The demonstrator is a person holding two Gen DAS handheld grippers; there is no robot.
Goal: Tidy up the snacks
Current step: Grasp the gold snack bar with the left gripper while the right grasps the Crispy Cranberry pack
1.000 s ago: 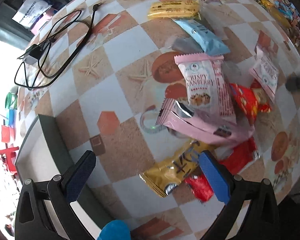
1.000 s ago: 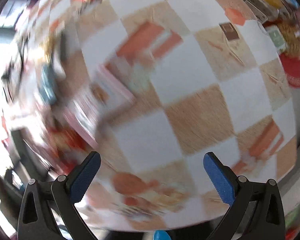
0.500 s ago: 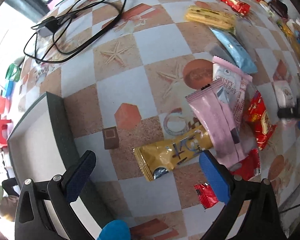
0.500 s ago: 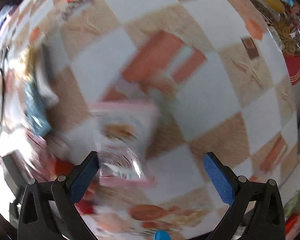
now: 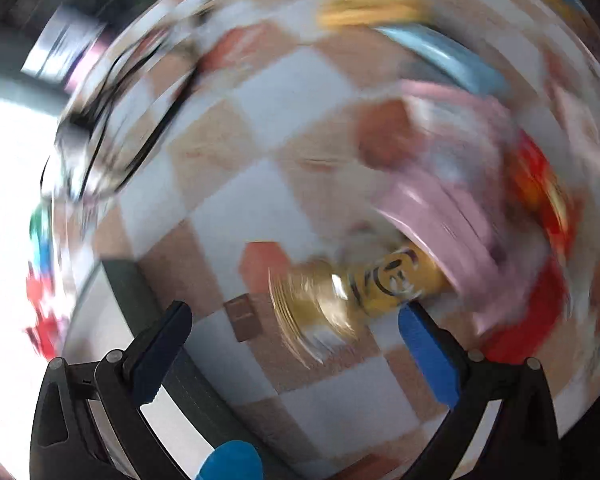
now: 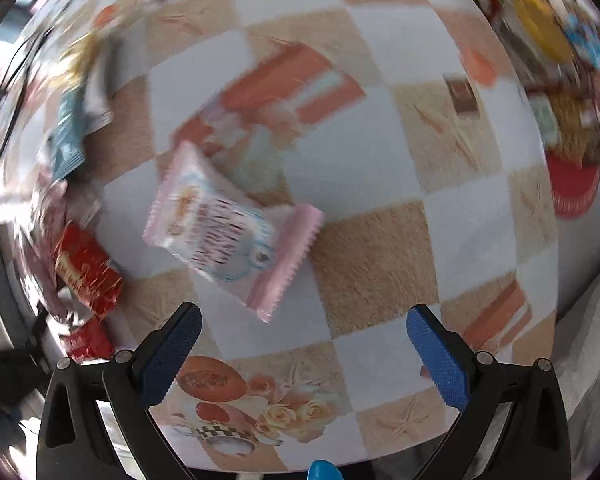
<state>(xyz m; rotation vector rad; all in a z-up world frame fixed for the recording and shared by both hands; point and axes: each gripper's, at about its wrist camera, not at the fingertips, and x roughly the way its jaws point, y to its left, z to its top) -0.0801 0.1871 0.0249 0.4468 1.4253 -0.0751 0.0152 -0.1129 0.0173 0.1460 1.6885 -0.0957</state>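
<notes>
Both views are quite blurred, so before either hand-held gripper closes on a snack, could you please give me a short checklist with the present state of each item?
1. Left hand-held gripper open and empty: ok.
2. Right hand-held gripper open and empty: ok.
3. Gold snack packet lined up between the left fingers: cannot tell, the view is smeared by motion.
4. Pink-and-white snack packet lying apart from other packets, ahead of the right hand-held gripper: ok.
5. Right fingers around that packet: not ok; it lies beyond the tips.
6. Grey tray in view at lower left: ok.
</notes>
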